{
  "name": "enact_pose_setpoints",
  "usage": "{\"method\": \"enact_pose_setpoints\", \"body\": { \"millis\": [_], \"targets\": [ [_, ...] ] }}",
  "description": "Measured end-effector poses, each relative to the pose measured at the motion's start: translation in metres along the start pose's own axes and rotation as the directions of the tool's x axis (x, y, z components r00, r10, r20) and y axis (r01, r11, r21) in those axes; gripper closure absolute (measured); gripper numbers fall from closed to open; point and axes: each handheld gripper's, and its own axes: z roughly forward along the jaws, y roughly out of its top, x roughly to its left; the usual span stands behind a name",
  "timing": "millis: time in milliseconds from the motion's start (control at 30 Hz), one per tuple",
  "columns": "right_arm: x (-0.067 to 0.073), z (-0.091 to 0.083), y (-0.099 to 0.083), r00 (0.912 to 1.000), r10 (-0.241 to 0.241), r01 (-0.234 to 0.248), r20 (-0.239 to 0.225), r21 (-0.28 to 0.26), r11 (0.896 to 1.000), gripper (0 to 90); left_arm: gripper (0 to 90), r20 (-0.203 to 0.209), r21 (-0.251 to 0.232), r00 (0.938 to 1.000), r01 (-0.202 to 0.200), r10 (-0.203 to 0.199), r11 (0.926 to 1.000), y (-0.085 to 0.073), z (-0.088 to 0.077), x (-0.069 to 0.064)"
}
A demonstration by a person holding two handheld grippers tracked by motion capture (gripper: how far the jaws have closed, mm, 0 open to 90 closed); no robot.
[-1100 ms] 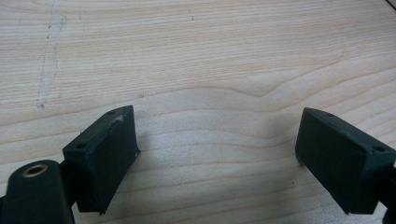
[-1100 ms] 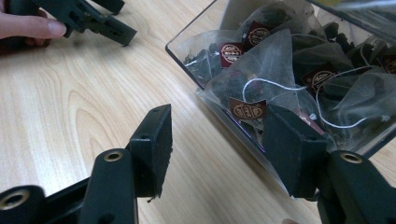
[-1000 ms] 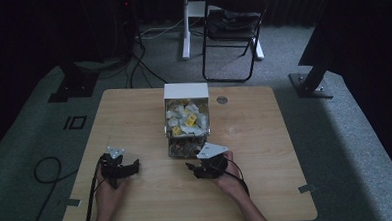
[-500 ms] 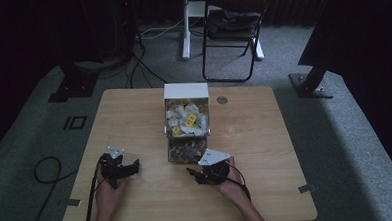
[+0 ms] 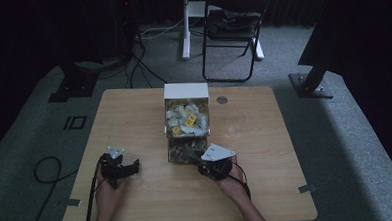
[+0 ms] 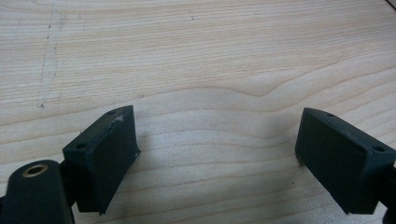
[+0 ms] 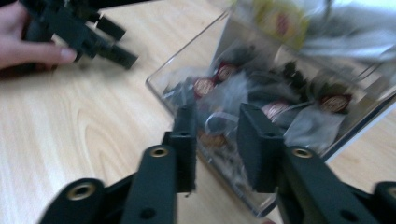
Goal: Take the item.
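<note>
This looks like a lab or studio room set up for recording, not a home. A single light wooden table (image 5: 134, 123) stands alone on grey carpet (image 5: 346, 149), with the surroundings kept dark, what seem to be black curtains (image 5: 40, 32) closing off the back and sides. Black metal stand bases (image 5: 310, 85) rest on the carpet at the table's far corners, and another base (image 5: 70, 88) sits to the left. Loose cables (image 5: 136, 58) run across the floor, and one loops beside the table (image 5: 46, 169). A black folding chair (image 5: 230, 34) and a white stand leg (image 5: 185, 26) wait behind the table. A floor socket plate (image 5: 75, 122) is set into the carpet.
</note>
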Motion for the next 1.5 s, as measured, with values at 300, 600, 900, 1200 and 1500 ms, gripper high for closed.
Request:
{"method": "enact_pose_setpoints", "body": {
  "millis": [300, 600, 900, 1200, 1500],
  "targets": [
    [-0.005, 0.012, 0.011, 0.9971, 0.068, -0.068, 0.034, -0.013, 0.998, 69.1, 13.7, 0.000, 0.000, 1.0000, 0.000, 0.000, 1.0000, 0.000, 0.000, 0.000],
    [-0.005, 0.027, 0.014, 0.9942, 0.099, -0.099, 0.040, -0.010, 0.995, 61.1, 13.7, 0.000, 0.000, 1.0000, 0.000, 0.000, 1.0000, 0.000, 0.000, 0.000],
    [-0.005, 0.031, 0.013, 0.9940, 0.107, -0.107, 0.024, 0.012, 0.994, 78.9, 13.7, 0.000, 0.000, 1.0000, 0.000, 0.000, 1.0000, 0.000, 0.000, 0.000],
    [-0.002, 0.028, 0.014, 0.9950, 0.099, -0.099, 0.014, 0.009, 0.995, 89.9, 13.7, 0.000, 0.000, 1.0000, 0.000, 0.000, 1.0000, 0.000, 0.000, 0.000],
    [-0.001, 0.025, 0.017, 0.9955, 0.093, -0.093, 0.016, -0.001, 0.996, 90.0, 13.7, 0.000, 0.001, 1.0000, 0.000, 0.000, 1.0000, 0.000, 0.000, 0.000]
  ]
}}
